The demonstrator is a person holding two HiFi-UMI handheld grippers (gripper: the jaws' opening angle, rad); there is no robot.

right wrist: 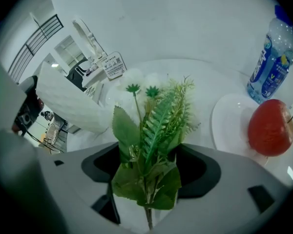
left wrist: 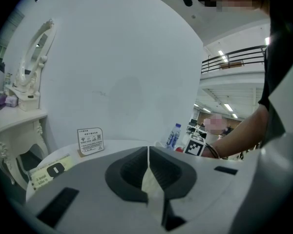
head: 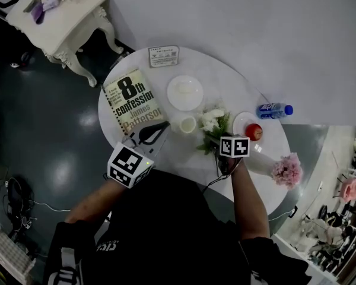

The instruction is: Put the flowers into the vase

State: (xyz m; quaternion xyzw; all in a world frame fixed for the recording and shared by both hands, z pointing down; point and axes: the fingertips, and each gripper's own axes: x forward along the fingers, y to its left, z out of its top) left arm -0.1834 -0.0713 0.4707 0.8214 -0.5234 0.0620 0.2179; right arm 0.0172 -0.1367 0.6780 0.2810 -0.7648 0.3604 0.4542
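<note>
We read one title clean: the book (head: 133, 101), left of centre in the head view, says "8th confession" with "James Patterson" below. The small card (head: 164, 56) above it carries print and a wifi-type icon, but the lines are too small to read. The bottle (head: 275, 110) at right has a blue label, brand not legible. The left gripper's cube (head: 130, 165) and right gripper's cube (head: 234, 146) show black-and-white square markers, no text.

White flowers (head: 212, 120) beside white vase (head: 186, 124)
</note>
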